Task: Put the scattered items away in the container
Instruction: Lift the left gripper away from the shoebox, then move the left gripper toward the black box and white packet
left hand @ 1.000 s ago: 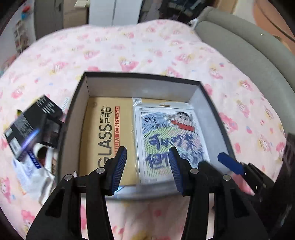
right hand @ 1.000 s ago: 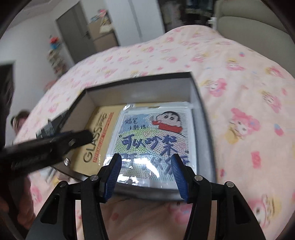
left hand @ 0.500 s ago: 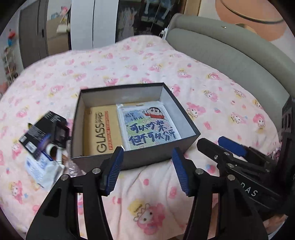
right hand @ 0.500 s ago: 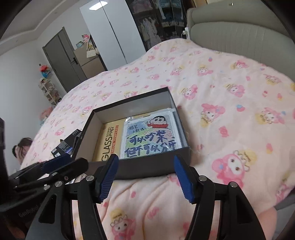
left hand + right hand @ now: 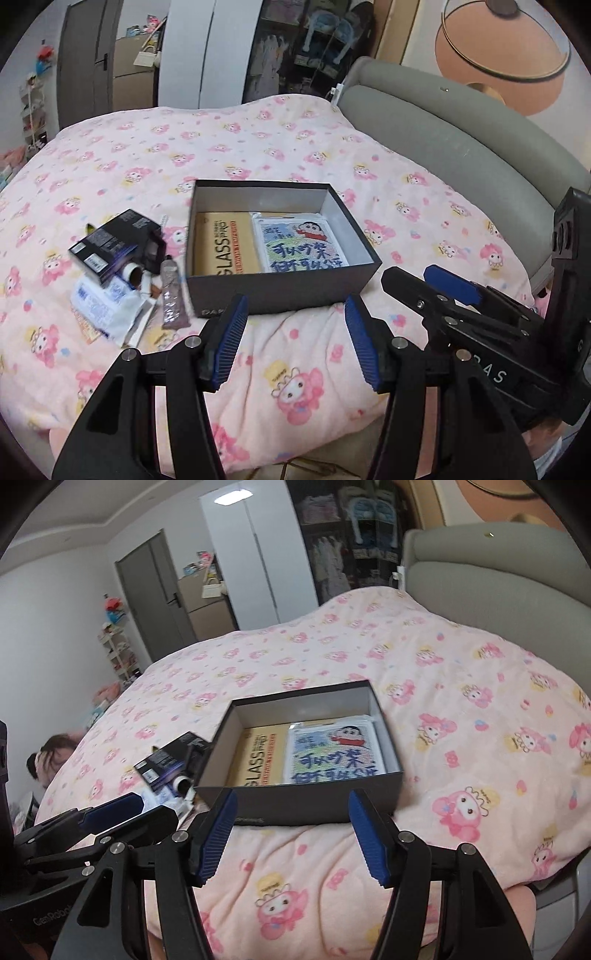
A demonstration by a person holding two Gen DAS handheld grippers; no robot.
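Closest to me, the left gripper [image 5: 295,339] hangs over the pink cartoon-print bedspread [image 5: 295,147] with its blue-padded tongs spread apart and nothing between them. The right gripper [image 5: 291,834] hovers alongside it, its tongs likewise wide and empty; from the left wrist view it shows as a black frame with one blue pad at the right edge.

Just beyond both sets of fingertips sits the dark open box [image 5: 280,291], resting flat on the bedspread with its near wall facing the grippers. Inside it lie two flat things side by side: a tan screen-protector package [image 5: 225,245] printed with "GLASS" on the left, and a clear-wrapped cartoon picture pack [image 5: 301,245] on the right, which covers the tan package's edge.

To the left of the box, on the bedspread, a loose pile remains outside it: a grey tube [image 5: 171,295] lying just beside the box wall, a black carton [image 5: 110,245] tilted on top of the heap, a small roll [image 5: 131,275] under it, and a white and blue packet [image 5: 103,306] nearest the bed's edge.

Farther back, a grey padded headboard [image 5: 461,136] curves along the right side. Beyond the bed stand a white wardrobe [image 5: 207,55] and a grey door [image 5: 83,62].
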